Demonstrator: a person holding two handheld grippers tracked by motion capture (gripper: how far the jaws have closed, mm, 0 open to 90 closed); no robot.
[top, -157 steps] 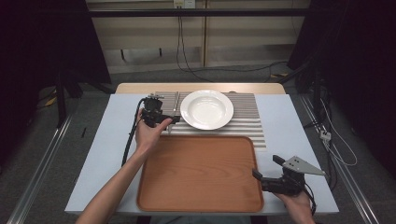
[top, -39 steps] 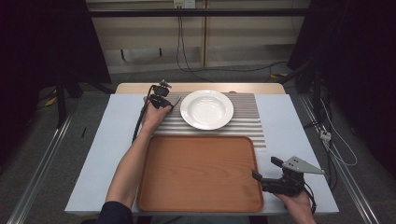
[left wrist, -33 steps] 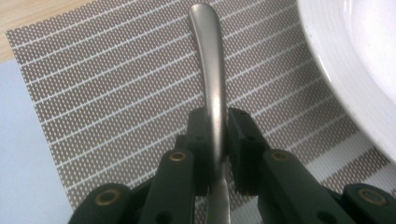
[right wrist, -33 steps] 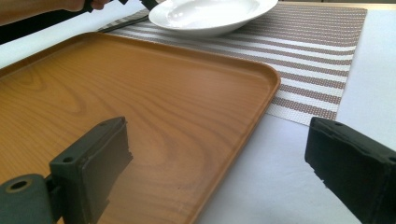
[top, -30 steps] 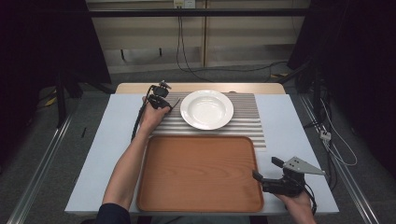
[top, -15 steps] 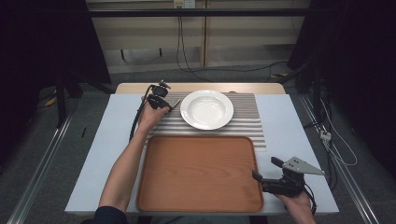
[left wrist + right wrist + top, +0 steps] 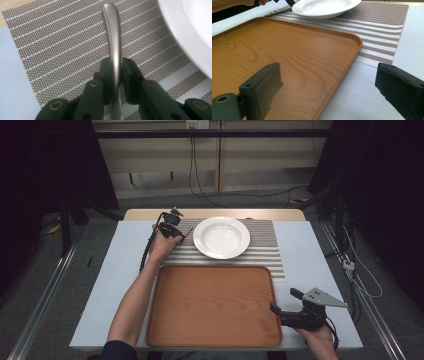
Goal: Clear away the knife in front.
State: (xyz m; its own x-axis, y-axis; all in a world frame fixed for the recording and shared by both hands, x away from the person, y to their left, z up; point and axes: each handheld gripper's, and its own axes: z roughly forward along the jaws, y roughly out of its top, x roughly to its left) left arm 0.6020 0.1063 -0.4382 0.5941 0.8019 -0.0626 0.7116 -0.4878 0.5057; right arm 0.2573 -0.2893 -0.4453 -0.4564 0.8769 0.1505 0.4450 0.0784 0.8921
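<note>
Striped placemat [image 7: 260,251] was laid on the table; metal utensil handle [image 7: 113,47] was pinched by left gripper [image 7: 115,75] beside white plate [image 7: 221,237]. Right gripper [image 7: 329,87] jaws were spread over tray [image 7: 210,305] corner.

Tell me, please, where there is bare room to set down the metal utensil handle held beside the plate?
The brown wooden tray is bare throughout. The striped placemat is free right of the white round plate. It is crowded where the left gripper clamps the handle.

My left gripper [image 7: 116,75] clamps a metal handle [image 7: 113,37] mid-frame over striped placemat [image 7: 62,45]; white plate [image 7: 190,27] upper right.
</note>
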